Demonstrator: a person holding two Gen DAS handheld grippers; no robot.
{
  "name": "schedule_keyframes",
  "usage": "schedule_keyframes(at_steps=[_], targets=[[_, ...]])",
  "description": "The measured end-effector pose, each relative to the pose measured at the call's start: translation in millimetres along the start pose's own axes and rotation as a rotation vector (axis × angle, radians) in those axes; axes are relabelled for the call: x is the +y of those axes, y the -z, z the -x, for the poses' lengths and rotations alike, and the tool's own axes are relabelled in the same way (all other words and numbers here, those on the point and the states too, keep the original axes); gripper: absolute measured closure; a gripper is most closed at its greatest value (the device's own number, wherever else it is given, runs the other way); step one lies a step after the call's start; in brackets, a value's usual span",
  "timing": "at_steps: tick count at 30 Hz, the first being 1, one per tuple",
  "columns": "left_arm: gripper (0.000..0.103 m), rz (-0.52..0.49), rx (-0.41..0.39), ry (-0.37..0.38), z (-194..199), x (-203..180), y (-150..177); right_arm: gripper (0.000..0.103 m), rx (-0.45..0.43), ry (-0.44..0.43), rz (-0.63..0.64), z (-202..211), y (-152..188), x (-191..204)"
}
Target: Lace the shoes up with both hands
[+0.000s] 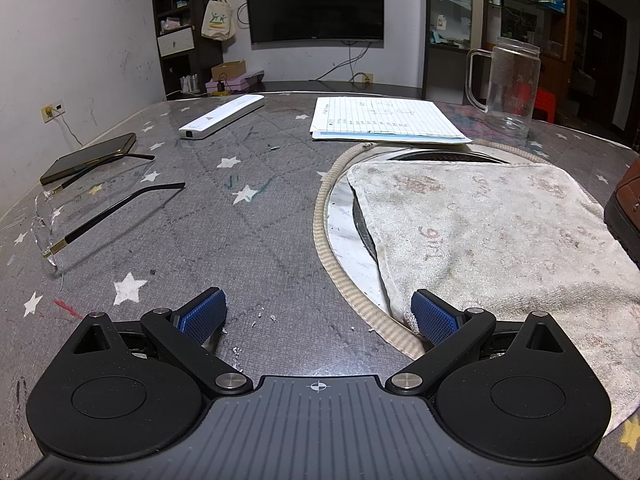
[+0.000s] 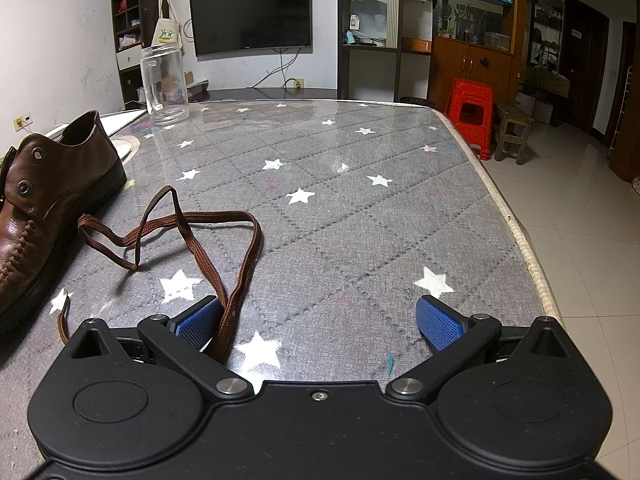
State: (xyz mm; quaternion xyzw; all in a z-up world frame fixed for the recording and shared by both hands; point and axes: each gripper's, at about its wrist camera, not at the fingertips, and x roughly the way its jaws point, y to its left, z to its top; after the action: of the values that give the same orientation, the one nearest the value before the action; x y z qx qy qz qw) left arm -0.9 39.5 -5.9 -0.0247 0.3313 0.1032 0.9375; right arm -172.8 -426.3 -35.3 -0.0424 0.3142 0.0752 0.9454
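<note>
On the star-print table [image 2: 340,208], the brown shoe [image 2: 44,200] lies heel-away; both the left gripper [image 1: 318,316] and right gripper [image 2: 320,320] gape empty.

Glossy brown leather shoe [image 2: 44,204] — flat woven lace [image 2: 192,236], matt.

Left wrist view: glasses [image 1: 60,216] sit far left on the desk [image 1: 248,216], with a phone [image 1: 90,157] just behind them. A remote [image 1: 222,116] is upper centre and the paper pad [image 1: 384,120] to its right. The jar [image 1: 510,86] is upper right, and a towel [image 1: 500,248] fills the right side. Right wrist view: shoe [image 2: 44,208] at the left edge, its lace [image 2: 208,240] sprawled just right of it, and the stool [image 2: 470,114] is off the desk, upper right.
</note>
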Motion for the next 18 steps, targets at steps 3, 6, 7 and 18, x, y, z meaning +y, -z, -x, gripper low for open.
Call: schedule_keyframes(at_steps=[3,6,7,18], targets=[[0.003,0.0,0.0,0.0,-0.1,0.0,0.0,0.0,0.0,0.0,0.0,0.0,0.0,0.1],[0.003,0.0,0.001,0.0,-0.1,0.0,0.0,0.0,0.0,0.0,0.0,0.0,0.0,0.1],[0.002,-0.001,0.001,0.001,-0.1,0.1,0.1,0.0,0.0,0.0,0.0,0.1,0.1,0.1],[0.001,-0.001,0.004,0.003,-0.2,0.3,0.0,0.0,0.0,0.0,0.0,-0.2,0.0,0.2]])
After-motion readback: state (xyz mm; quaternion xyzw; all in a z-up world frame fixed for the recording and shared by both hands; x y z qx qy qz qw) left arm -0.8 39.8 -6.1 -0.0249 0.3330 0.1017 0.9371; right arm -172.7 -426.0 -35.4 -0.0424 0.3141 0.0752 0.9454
